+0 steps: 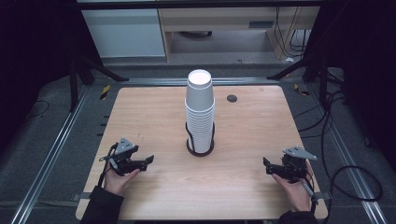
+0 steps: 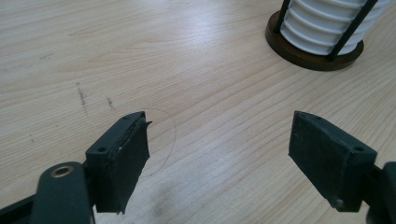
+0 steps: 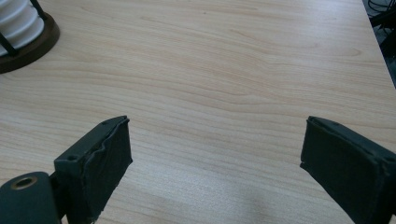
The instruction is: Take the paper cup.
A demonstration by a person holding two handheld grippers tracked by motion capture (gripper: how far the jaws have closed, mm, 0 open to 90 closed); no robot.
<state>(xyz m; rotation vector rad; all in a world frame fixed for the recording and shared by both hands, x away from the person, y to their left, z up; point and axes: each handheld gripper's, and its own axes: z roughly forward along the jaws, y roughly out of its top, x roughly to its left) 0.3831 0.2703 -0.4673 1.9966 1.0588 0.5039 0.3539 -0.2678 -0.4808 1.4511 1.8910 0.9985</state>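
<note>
Both hands low at the near edge of the tabletop (image 1: 154, 116), and the stack of white cups (image 1: 200, 112) stands upright in its dark wire holder (image 1: 200, 148) dead centre, farther in than either claw. The left claw (image 1: 145, 161) rests at the near left with its jaws wide apart and nothing between them; the right claw (image 1: 267, 164) mirrors it at the near right, jaws spread just as wide and empty too. From the left gripper view the holder's round base (image 2: 314, 58) sits ahead and off to the right; from the right gripper view the base (image 3: 29, 46) sits ahead and to the left. So each claw points inward at the stack, whose long axis runs straight up. Both claws stand well apart from it, the left looking slightly nearer
</note>
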